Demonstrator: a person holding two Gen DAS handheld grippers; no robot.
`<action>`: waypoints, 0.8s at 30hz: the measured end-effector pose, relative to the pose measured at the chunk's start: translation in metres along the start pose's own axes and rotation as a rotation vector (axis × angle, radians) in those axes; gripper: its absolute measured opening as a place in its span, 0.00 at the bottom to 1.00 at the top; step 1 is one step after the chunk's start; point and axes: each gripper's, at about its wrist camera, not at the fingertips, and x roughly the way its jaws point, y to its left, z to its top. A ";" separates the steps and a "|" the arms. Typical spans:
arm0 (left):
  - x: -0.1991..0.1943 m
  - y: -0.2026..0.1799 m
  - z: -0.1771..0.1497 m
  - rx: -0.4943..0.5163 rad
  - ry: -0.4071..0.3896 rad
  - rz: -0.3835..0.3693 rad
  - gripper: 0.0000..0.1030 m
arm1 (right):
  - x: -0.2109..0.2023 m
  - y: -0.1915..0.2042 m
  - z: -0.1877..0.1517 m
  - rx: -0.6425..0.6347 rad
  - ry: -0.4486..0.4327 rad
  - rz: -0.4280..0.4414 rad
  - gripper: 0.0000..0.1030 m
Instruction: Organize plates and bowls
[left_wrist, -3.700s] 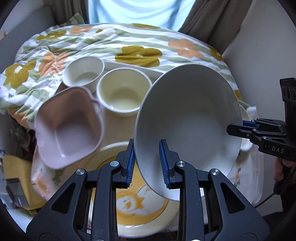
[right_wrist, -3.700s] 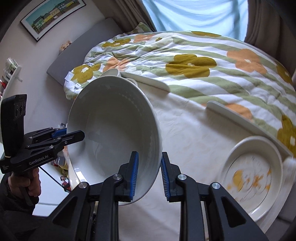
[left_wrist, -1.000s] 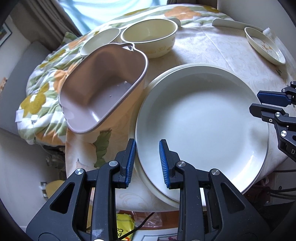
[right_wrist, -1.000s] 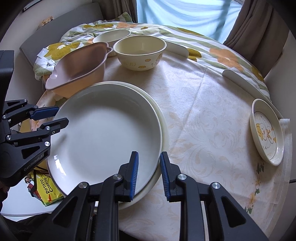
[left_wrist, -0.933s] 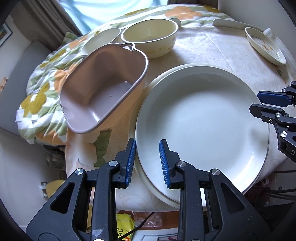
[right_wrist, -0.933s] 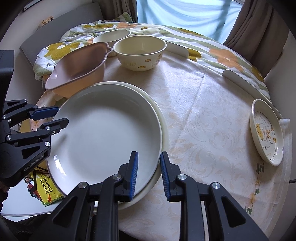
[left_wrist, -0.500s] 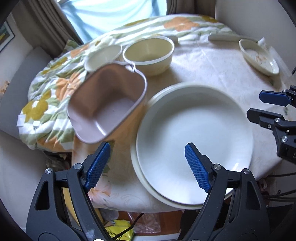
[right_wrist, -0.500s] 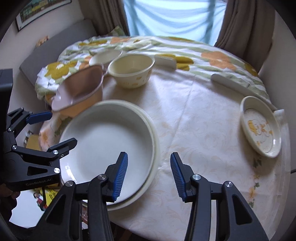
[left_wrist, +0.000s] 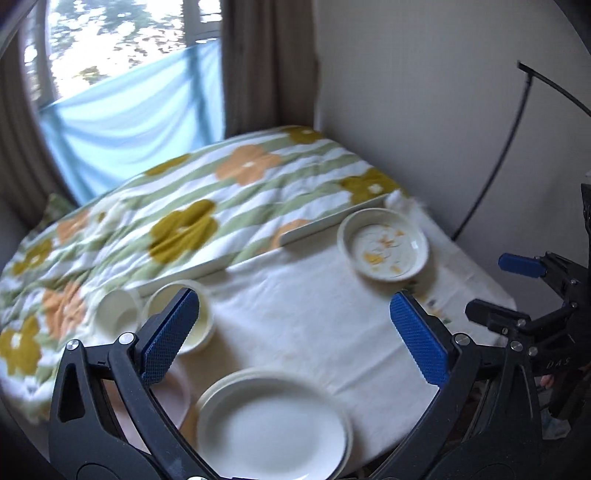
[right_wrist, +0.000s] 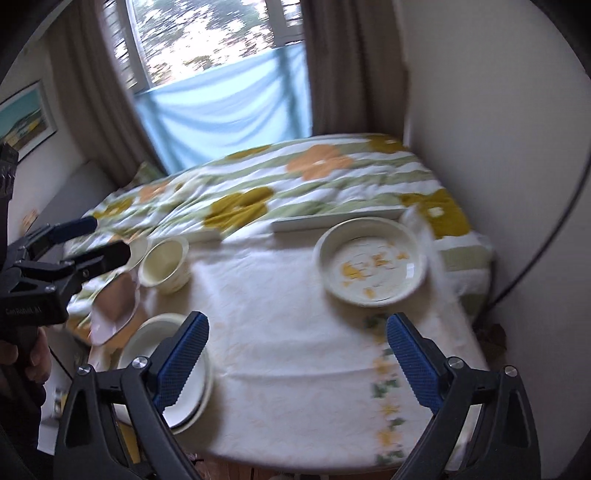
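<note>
The big white plate (left_wrist: 273, 424) lies on a larger cream plate at the table's near left edge, also seen as plate stack (right_wrist: 147, 341). My left gripper (left_wrist: 293, 334) hangs high above it, jaws still opening, nothing between them. My right gripper (right_wrist: 295, 352) is likewise raised, jaws opening and empty. Each shows in the other's view: right gripper (left_wrist: 498, 290), left gripper (right_wrist: 107, 238). A cream bowl (right_wrist: 164, 267), a small white bowl (left_wrist: 116, 312) and a pink dish (right_wrist: 114, 302) sit at the left. A duck-print plate (right_wrist: 371, 267) sits at the far right.
A floral quilt (left_wrist: 207, 206) covers the far half of the table (right_wrist: 295, 332), with a long white tray edge (left_wrist: 325, 223) under it. A wall and a black cable (left_wrist: 491, 166) stand close on the right. Curtains and a window are behind.
Both grippers were shut on the white plate's rim as it lay on the cream plate. They have let go, spread wide and risen away from the table; the view now tilts toward the window.
</note>
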 end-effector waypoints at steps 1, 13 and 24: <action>0.011 -0.006 0.009 0.011 0.011 -0.028 1.00 | -0.003 -0.010 0.005 0.021 -0.018 -0.006 0.93; 0.193 -0.050 0.059 0.017 0.236 -0.212 1.00 | 0.071 -0.114 0.014 0.300 0.077 -0.012 0.99; 0.323 -0.069 0.058 0.050 0.445 -0.263 0.53 | 0.167 -0.157 -0.005 0.490 0.230 0.082 0.75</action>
